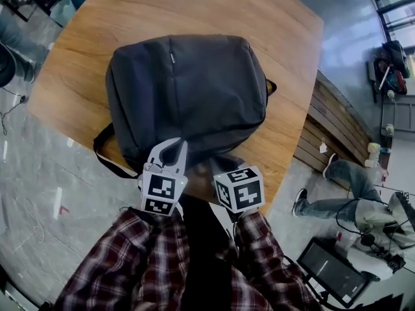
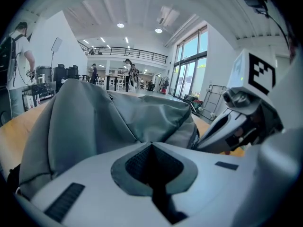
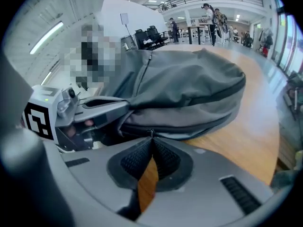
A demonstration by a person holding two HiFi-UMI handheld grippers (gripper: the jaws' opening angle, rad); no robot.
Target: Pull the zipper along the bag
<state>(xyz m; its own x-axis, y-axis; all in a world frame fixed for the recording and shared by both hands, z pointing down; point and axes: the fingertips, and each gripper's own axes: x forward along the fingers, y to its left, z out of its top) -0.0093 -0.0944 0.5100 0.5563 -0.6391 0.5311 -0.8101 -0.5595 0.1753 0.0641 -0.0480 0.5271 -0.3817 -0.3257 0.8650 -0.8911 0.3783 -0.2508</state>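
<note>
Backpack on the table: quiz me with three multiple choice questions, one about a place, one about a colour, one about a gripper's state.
1. Where does the backpack lie? A on the floor; B on the wooden table; C on a chair.
2. What colour is the backpack? A dark grey; B red; C yellow.
3. How do the right gripper's jaws stand? A wide apart; B shut on a cup; C shut on the zipper pull.
Answers: 1 B, it rests on the wood top; 2 A, its fabric is dark grey; 3 C, the tips meet on the small pull.
</note>
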